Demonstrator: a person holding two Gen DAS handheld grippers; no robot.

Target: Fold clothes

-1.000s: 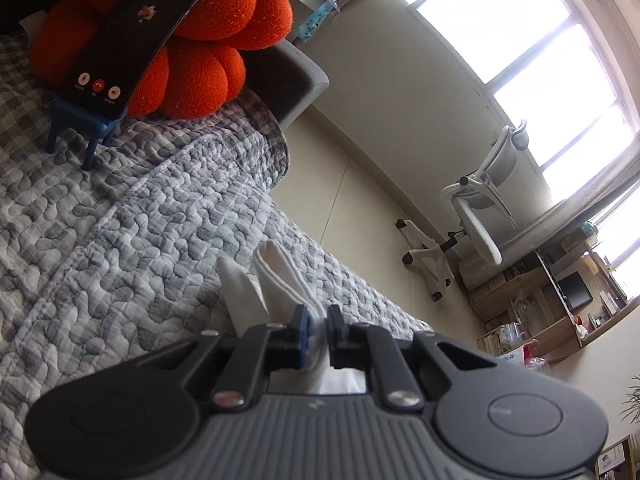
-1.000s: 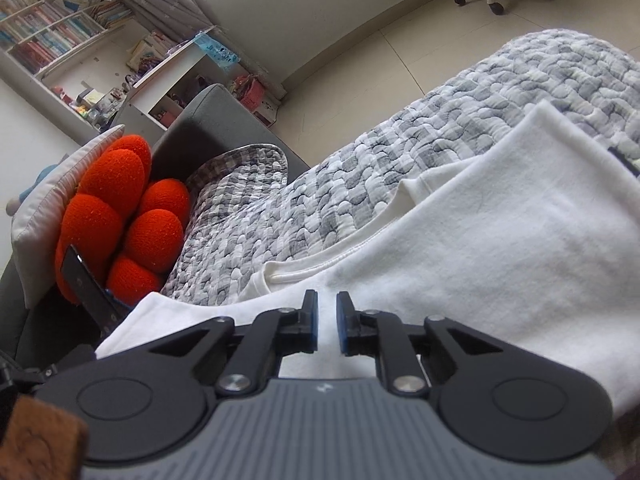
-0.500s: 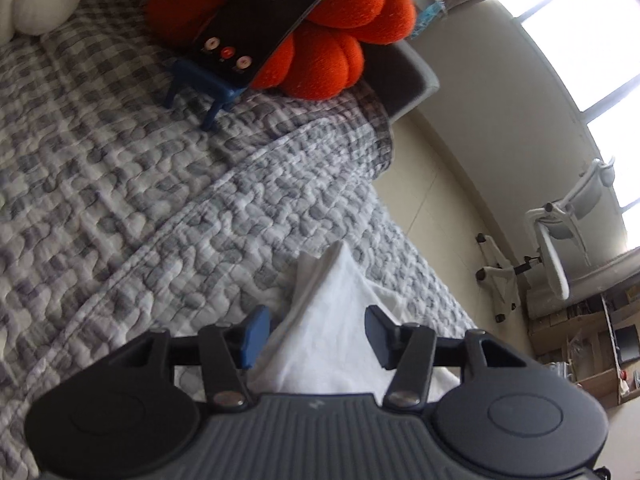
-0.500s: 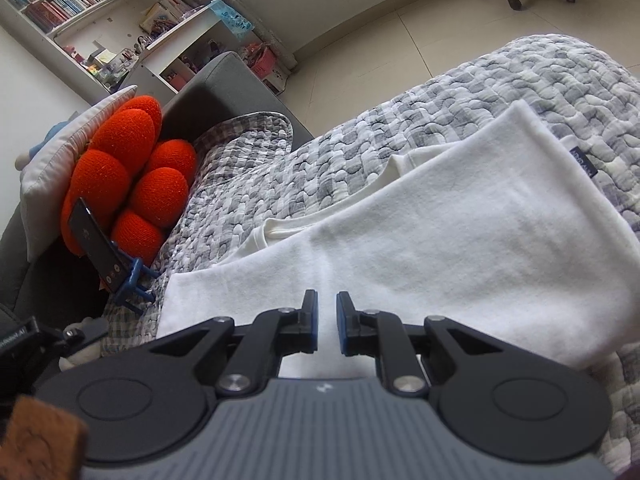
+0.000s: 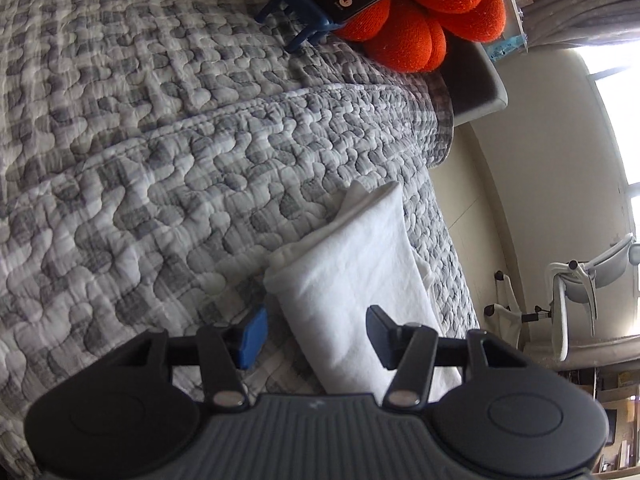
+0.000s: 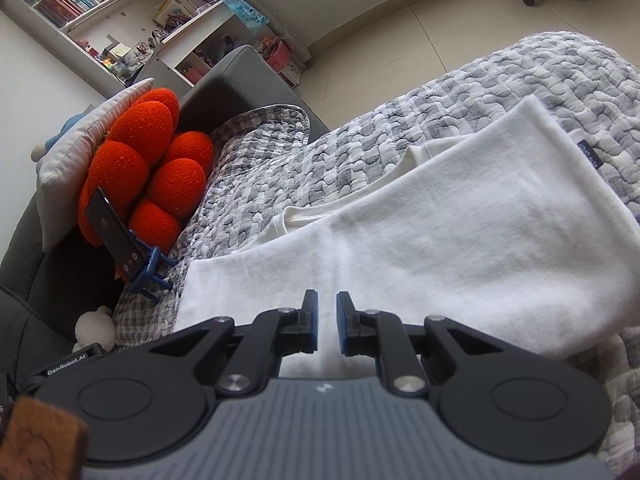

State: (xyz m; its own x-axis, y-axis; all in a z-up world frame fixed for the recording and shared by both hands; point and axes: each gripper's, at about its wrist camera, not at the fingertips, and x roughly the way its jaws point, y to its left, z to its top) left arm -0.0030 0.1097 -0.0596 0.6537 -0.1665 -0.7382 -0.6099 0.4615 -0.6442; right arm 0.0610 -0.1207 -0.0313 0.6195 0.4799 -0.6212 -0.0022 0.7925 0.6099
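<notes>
A white garment [image 5: 352,264] lies folded into a long strip on the grey quilted bedspread [image 5: 160,160]. My left gripper [image 5: 316,326] hovers just above its near end, open, with the cloth under the gap and neither pad touching it. In the right wrist view the same garment [image 6: 460,240] spreads wide across the quilt [image 6: 400,132], a small dark label at its far right edge. My right gripper [image 6: 327,312] is at the garment's near edge, jaws nearly together, and white cloth bunches up between the pads.
An orange lobed cushion [image 6: 148,168] leans on the grey sofa [image 6: 240,76], with a phone [image 6: 114,236] on a blue stand [image 6: 150,276] before it. A white plush toy [image 6: 96,326] sits lower left. An office chair [image 5: 576,292] stands on the tiled floor beyond the bed's edge.
My left gripper let go of the white cloth, opened wide, rolled and sank toward the quilt. The garment's end now lies flat. The right gripper kept its narrow grip and barely moved.
</notes>
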